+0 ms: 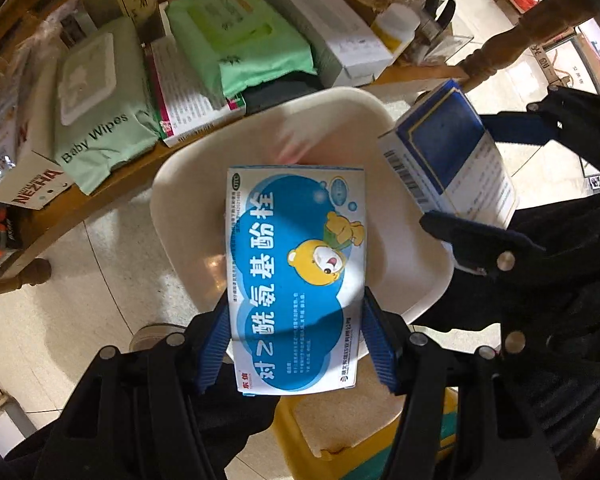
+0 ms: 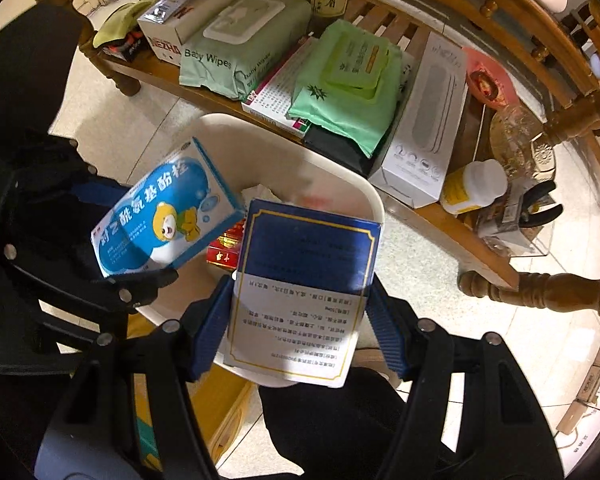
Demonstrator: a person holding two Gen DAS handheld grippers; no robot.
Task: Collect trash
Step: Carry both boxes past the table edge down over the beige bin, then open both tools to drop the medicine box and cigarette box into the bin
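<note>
My left gripper (image 1: 296, 320) is shut on a light-blue medicine box with a cartoon bear (image 1: 296, 264), held over a cream waste bin (image 1: 416, 280). It also shows in the right wrist view (image 2: 164, 220). My right gripper (image 2: 300, 304) is shut on a dark-blue and white box (image 2: 304, 280), held over the same bin (image 2: 376, 200); this box shows in the left wrist view (image 1: 448, 160) at the right. Inside the bin lie a red packet (image 2: 224, 250) and crumpled tissue (image 2: 260, 192).
A low wooden shelf (image 2: 440, 220) behind the bin carries baby wipes (image 2: 236, 48), a green wipes pack (image 2: 348, 92), a long white box (image 2: 428, 120), a yellow-white bottle (image 2: 472, 188) and black pliers (image 2: 540, 208). A yellow stool (image 1: 352, 432) stands below. The floor is pale tile.
</note>
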